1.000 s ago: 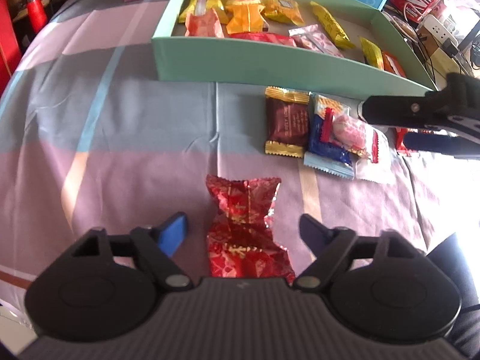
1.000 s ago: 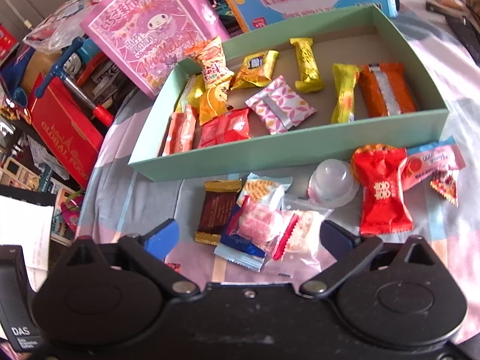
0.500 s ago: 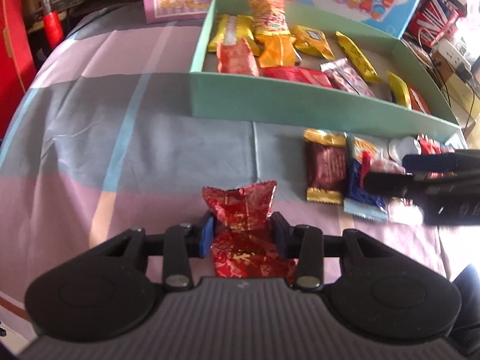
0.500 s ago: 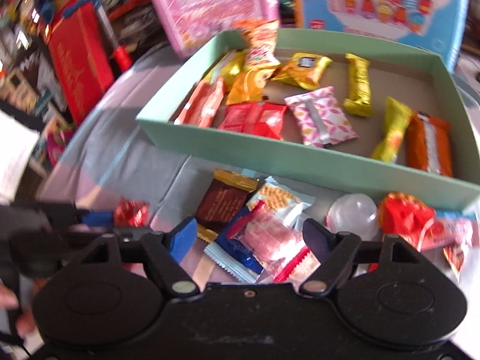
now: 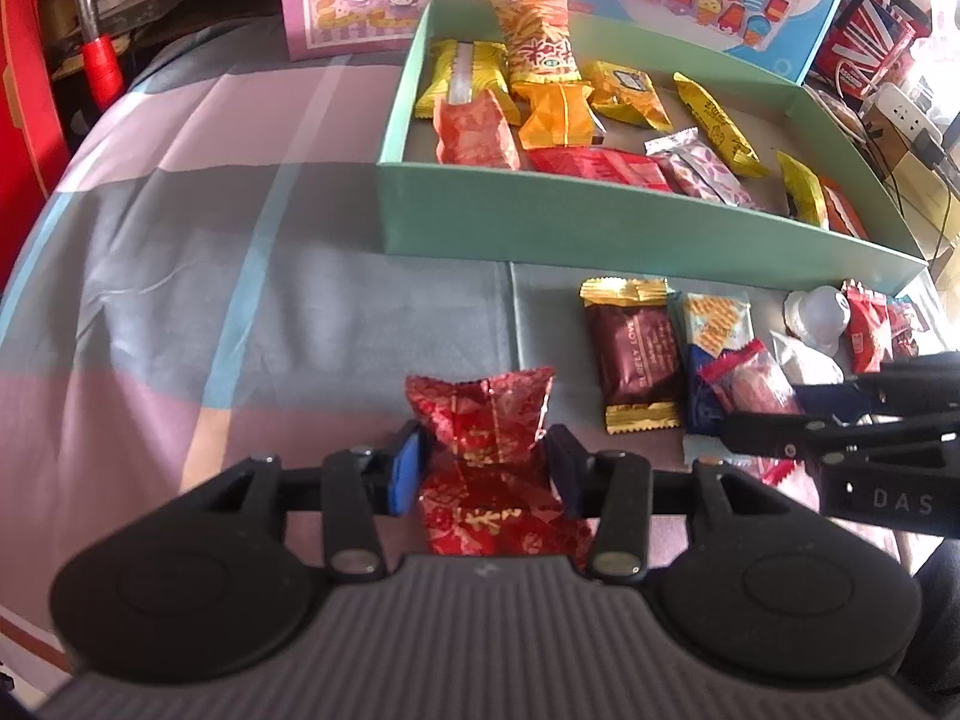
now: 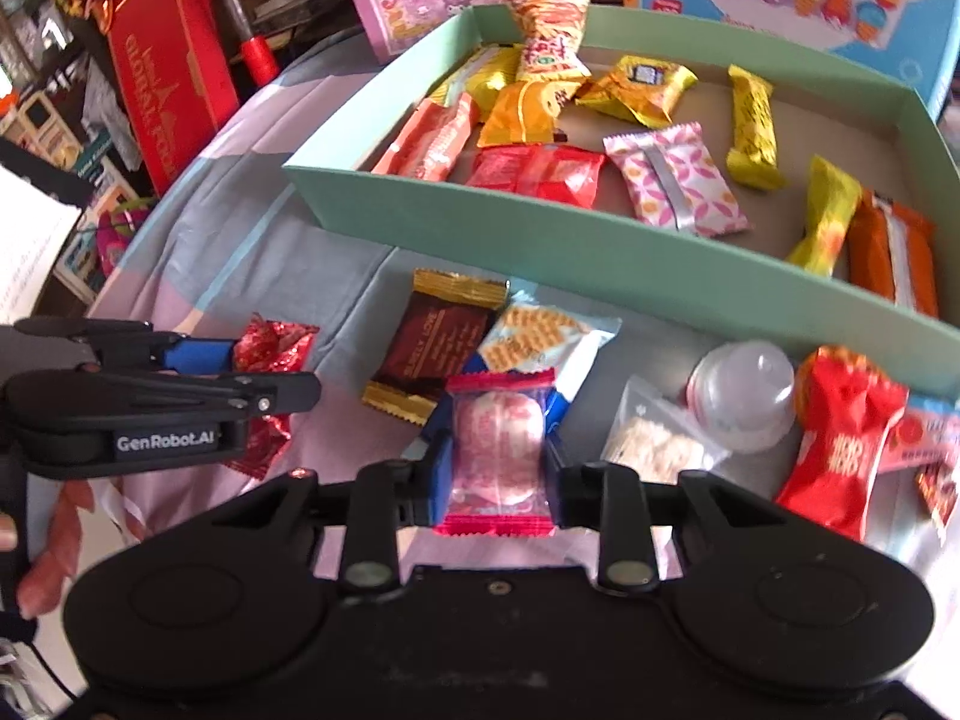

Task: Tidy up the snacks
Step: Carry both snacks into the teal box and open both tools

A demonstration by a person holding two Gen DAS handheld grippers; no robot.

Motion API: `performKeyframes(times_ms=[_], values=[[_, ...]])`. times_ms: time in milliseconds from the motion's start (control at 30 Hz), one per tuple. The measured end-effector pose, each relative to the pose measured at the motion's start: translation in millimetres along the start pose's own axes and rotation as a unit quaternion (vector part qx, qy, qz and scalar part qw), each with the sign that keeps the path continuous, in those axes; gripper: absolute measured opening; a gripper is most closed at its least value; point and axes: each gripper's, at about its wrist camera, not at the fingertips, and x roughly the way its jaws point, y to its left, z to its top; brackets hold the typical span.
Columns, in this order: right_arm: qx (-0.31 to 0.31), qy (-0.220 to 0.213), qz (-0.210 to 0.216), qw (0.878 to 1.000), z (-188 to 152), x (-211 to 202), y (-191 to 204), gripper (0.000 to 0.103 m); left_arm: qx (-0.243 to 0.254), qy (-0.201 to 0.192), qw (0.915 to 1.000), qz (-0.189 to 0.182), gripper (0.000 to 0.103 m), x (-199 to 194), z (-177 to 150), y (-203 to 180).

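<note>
— Starting at the fingers: what has changed since a second ago?

— The left gripper point(image 5: 483, 468), then spread wide either side of the red foil candy point(image 5: 480, 414), is now pinched on its waist; by the reading the jaws are easing slightly apart, yet the pads are seen pressed on the wrapper. The right gripper point(image 6: 497, 471), wide a second ago, is closing, and the pink clear-wrapped sweet point(image 6: 498, 450) is already touched on both sides by the blue pads.

— And where are the snacks found?

— Both are lying on the striped cloth point(image 5: 180, 240) in front of the green box point(image 5: 600, 222), the pink sweet resting on the blue packet point(image 5: 699, 402) beside the brown bar point(image 6: 429, 348).

— How are the hands held?

— Both grippers are tilted steeply down, side by side; fingers of the left hand point(image 6: 54, 546) are seen under its handle
</note>
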Motion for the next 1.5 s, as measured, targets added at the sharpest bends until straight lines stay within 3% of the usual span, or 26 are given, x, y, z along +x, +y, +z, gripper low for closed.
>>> performKeyframes(times_ms=[200, 333, 633, 733, 900, 1267, 1367, 1433, 1500], values=[[0.035, -0.01, 0.012, 0.999, -2.6, -12.9, -7.4, 0.03, -0.011, 0.0, 0.9999, 0.001, 0.038, -4.7, 0.6, 1.7], [0.058, -0.029, 0.026, 0.998, -2.0, -30.3, -17.0, 0.03, -0.009, -0.011, 0.9996, -0.025, 0.038, -20.8, 10.0, -5.8], [0.134, -0.099, 0.028, 0.986, 25.9, -75.3, -74.3, 0.03, 0.037, -0.063, 0.9947, -0.072, 0.038, -45.5, 75.6, -57.4], [0.162, -0.117, 0.021, 0.98, 39.6, -81.0, -99.6, 0.03, 0.055, -0.069, 0.9931, -0.077, 0.038, -36.7, 100.3, -81.2], [0.201, -0.122, 0.019, 0.972, 62.0, -70.6, -135.1, 0.03, 0.05, -0.048, 0.9938, -0.086, 0.038, -0.5, 134.9, -110.6], [0.238, -0.104, 0.034, 0.965, 85.5, -29.6, -171.2, 0.03, 0.046, -0.018, 0.9946, -0.092, 0.038, 50.3, 158.3, -131.0], [0.24, -0.1, 0.035, 0.965, 85.9, -28.0, -169.9, 0.043, 0.053, -0.018, 0.9951, -0.081, 0.044, 54.2, 157.4, -135.6], [0.24, -0.109, 0.031, 0.964, 85.7, -32.5, -167.2, 0.094, 0.056, -0.021, 0.9962, -0.063, 0.086, 54.6, 155.7, -136.6], [0.232, -0.127, 0.02, 0.964, 85.6, -39.4, -163.3, 0.103, 0.055, -0.033, 0.9968, -0.047, 0.098, 51.9, 153.5, -136.0]])
